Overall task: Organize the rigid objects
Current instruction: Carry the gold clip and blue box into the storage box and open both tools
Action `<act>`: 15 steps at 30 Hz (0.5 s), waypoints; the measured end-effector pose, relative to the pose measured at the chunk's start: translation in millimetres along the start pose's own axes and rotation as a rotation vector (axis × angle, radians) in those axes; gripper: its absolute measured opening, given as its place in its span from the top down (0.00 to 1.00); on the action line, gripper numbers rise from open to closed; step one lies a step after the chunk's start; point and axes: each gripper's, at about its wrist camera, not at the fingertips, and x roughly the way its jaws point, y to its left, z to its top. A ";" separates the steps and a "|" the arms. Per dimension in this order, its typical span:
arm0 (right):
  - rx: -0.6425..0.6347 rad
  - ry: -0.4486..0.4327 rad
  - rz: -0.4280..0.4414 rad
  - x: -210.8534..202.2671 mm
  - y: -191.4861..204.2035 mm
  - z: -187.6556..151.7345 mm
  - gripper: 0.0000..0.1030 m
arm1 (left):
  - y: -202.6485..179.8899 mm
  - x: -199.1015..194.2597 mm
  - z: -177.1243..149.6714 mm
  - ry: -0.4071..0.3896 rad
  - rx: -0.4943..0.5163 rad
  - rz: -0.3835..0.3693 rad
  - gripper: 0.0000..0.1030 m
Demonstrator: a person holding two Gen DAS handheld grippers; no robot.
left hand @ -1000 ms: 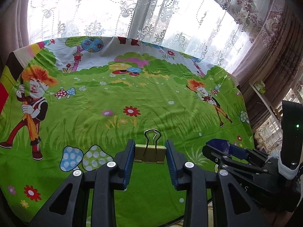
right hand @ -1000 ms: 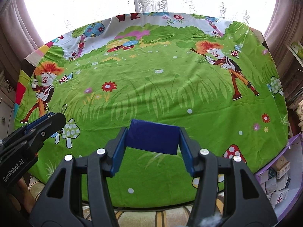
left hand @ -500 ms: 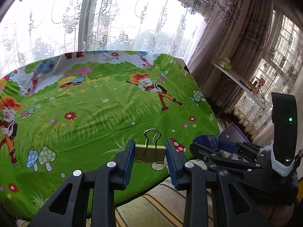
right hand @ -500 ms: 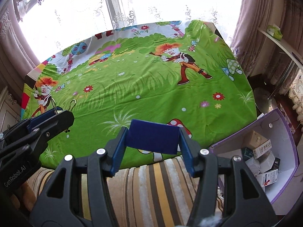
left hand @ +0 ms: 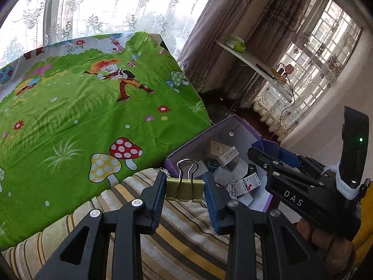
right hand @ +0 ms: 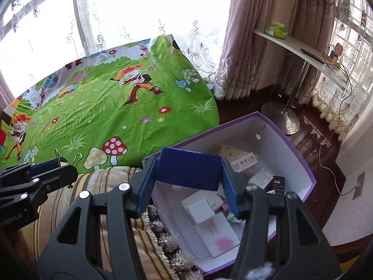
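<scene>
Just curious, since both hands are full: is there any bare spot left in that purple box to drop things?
The purple box is crowded at its middle and far end with small cartons. Bare white floor shows along its right wall and at the near corner beside the pink-stained card. The green cloth is wide open.

Bright daylight pours through the lace curtains (right hand: 130, 16) ahead of me. Mauve drapes (right hand: 254, 35) hang in the corner, beside a white shelf (right hand: 303, 49) on a chrome stand. Below lies a dark wooden floor (right hand: 326, 144).
</scene>
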 end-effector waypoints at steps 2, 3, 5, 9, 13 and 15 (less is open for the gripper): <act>0.017 0.006 -0.025 0.4 -16.1 -3.2 0.44 | -12.3 7.5 0.0 0.016 0.015 -0.002 0.67; 0.024 0.010 -0.033 1.2 -23.1 -4.4 0.44 | -17.2 11.5 1.0 0.023 0.016 -0.005 0.67; 0.035 0.010 -0.056 1.1 -35.2 -7.5 0.44 | -27.9 19.6 1.7 0.034 0.025 -0.008 0.67; 0.060 0.027 -0.079 4.1 -54.7 -12.4 0.44 | -48.8 36.0 -0.4 0.069 0.058 -0.005 0.66; 0.068 0.036 -0.085 4.2 -62.3 -18.4 0.32 | -60.3 46.9 -3.2 0.104 0.085 0.004 0.61; 0.063 0.032 -0.090 1.6 -63.0 -20.7 0.24 | -61.7 46.9 -4.9 0.103 0.088 0.017 0.51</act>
